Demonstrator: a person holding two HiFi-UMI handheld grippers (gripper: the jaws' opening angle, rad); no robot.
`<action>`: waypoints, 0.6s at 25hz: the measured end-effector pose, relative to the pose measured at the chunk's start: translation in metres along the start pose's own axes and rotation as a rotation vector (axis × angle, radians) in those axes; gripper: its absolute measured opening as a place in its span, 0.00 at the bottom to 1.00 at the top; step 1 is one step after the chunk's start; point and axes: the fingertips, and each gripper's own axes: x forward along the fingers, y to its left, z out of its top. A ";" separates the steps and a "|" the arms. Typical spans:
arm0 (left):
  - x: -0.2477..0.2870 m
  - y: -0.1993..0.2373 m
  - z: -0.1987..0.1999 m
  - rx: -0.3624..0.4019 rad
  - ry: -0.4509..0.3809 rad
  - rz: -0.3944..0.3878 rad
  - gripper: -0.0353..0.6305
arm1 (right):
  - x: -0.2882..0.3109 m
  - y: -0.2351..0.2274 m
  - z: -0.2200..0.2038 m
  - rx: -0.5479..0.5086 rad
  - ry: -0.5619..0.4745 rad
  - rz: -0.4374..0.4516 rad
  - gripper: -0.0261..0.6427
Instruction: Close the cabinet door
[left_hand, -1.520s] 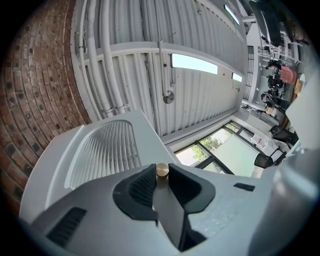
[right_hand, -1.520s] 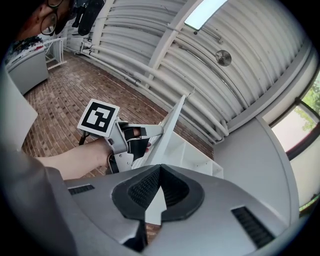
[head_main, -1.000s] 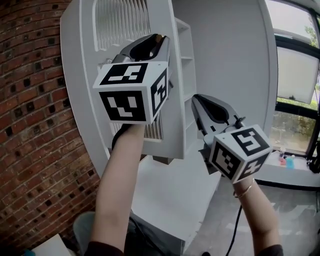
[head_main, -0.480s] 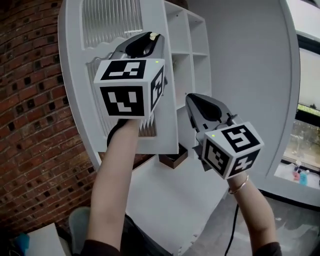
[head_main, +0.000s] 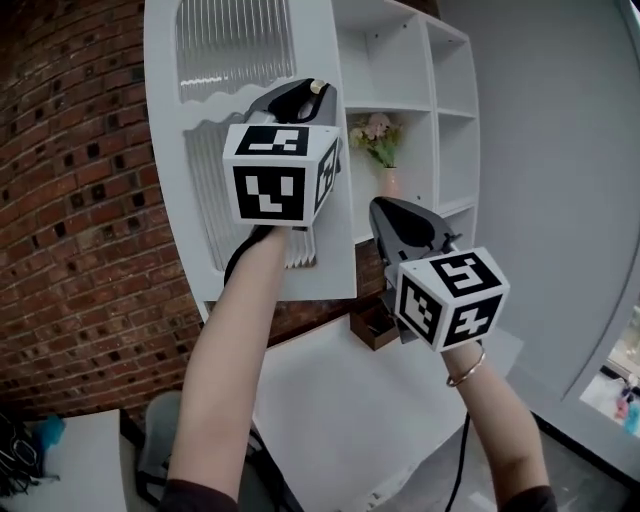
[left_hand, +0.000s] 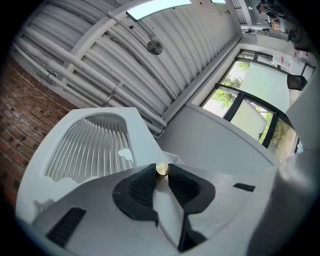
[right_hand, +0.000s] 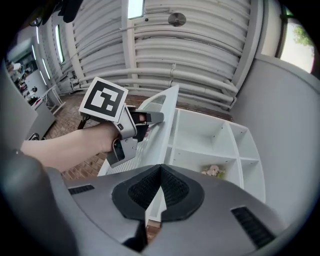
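The white cabinet door (head_main: 325, 262) with a ribbed glass panel (head_main: 232, 48) stands open at the left, in front of the brick wall. My left gripper (head_main: 314, 90) is shut on the small brass knob (left_hand: 162, 169) at the door's right edge, and the ribbed panel (left_hand: 92, 146) fills the space behind its jaws. My right gripper (head_main: 381, 212) hangs lower right, shut and holding nothing, apart from the door. In the right gripper view its jaws (right_hand: 160, 168) meet, with the door edge (right_hand: 168, 116) and the left gripper (right_hand: 126, 131) beyond.
The cabinet's white shelves (head_main: 402, 62) are open to the right of the door, with pink flowers (head_main: 374, 129) in a vase (head_main: 388, 181). A brick wall (head_main: 80, 210) is behind the door. A small dark box (head_main: 372, 326) sits on the white counter (head_main: 340, 400).
The view has swung so that far more of the shelves and the flowers show beside the door. Both grippers travelled sideways together, with the left one still on the knob.
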 end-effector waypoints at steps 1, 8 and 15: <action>0.005 0.001 -0.004 0.007 0.012 0.011 0.17 | 0.003 -0.003 -0.005 0.010 0.000 0.013 0.04; 0.030 0.008 -0.031 0.099 0.090 0.097 0.17 | 0.021 -0.022 -0.040 0.073 0.010 0.078 0.04; 0.052 0.017 -0.053 0.167 0.120 0.146 0.17 | 0.057 -0.035 -0.057 0.111 -0.005 0.093 0.04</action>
